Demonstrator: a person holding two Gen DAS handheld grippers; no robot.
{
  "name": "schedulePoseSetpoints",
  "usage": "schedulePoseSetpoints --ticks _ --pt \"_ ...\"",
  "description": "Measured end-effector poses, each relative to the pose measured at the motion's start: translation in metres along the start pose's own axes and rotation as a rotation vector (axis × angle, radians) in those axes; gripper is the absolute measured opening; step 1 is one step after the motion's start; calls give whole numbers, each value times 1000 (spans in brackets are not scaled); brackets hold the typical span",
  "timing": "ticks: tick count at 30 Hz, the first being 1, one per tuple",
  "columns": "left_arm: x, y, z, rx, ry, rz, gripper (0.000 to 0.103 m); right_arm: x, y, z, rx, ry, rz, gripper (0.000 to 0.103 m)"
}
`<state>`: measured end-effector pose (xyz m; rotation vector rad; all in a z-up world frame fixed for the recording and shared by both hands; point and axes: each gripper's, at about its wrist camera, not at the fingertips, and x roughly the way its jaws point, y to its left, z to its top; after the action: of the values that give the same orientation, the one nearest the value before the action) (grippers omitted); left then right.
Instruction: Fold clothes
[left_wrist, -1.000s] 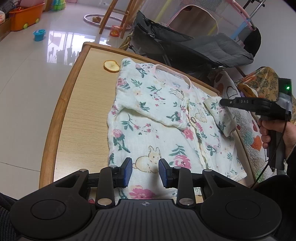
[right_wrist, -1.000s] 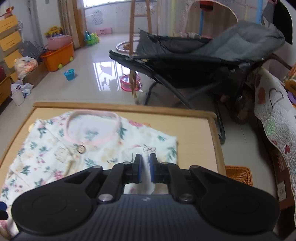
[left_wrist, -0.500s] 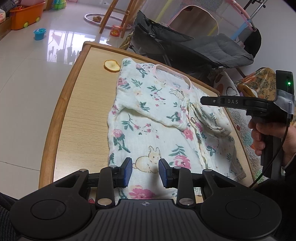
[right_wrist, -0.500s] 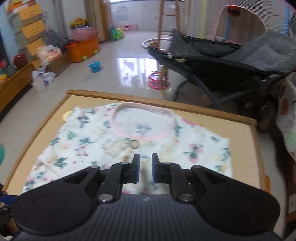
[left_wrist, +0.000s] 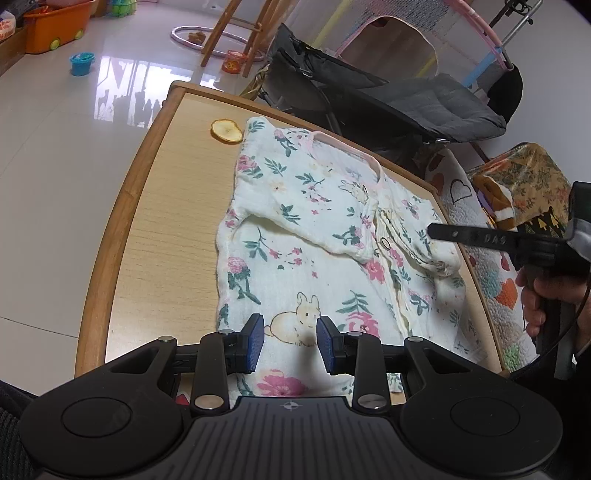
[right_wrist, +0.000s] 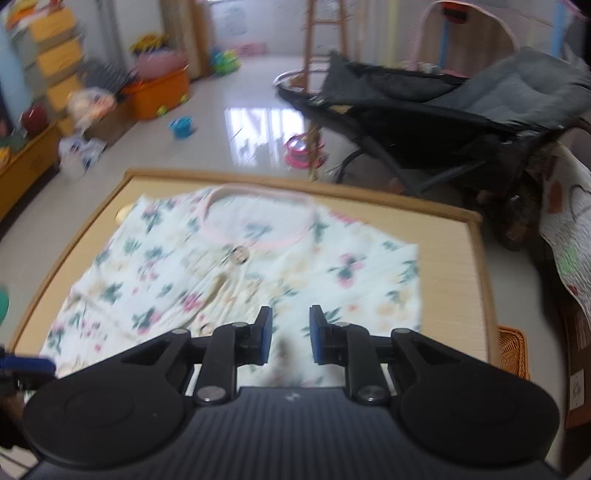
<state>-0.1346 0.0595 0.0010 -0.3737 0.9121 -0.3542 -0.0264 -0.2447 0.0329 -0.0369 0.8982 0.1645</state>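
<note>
Across the middle of the left wrist frame a floral baby garment (left_wrist: 317, 236) lies spread on the pale wood worktop (left_wrist: 162, 206), both sleeves laid inward. It looks like thin crinkled muslin: light, limp and prone to bunching, with a pink-bound neckline and a button placket. Best taken at a hem or side edge, I judge. Left gripper (left_wrist: 290, 341) hovers at the lower hem, jaws apart and empty; right gripper (right_wrist: 290, 332) likewise stands apart, holding nothing.
</note>
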Motion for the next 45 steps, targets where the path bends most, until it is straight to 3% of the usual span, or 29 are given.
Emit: schedulePoseSetpoints --ticks 9,14,16,18,23,27,31,36,38,43,45 --pt "0 2 0 -2 -2 -8 35 17 29 -12 -169 104 -49 21" --pt "1 1 0 6 -3 -7 35 16 22 -11 -111 95 -39 16" --pt "1 1 0 4 -3 -9 35 14 19 -9 -90 85 -31 6" --pt "1 2 0 1 -4 -10 35 13 16 -7 -60 80 -24 3" --pt "0 3 -1 -1 -6 -12 35 12 7 -5 10 80 -9 1" --pt "0 3 -1 -6 -7 -15 35 10 10 -5 -9 94 -8 8" --pt "0 4 -1 -12 -9 -20 35 1 15 -9 -59 75 -28 30" --pt "1 4 1 -13 -10 -22 35 3 17 -14 -102 115 -22 33" --pt "1 4 1 -14 -11 -22 35 7 16 -15 -89 133 -19 31" --pt "2 5 2 -15 -10 -24 35 7 10 -14 -33 131 -15 4" --pt "2 5 2 -17 -11 -26 35 6 8 -13 -18 126 -7 3"
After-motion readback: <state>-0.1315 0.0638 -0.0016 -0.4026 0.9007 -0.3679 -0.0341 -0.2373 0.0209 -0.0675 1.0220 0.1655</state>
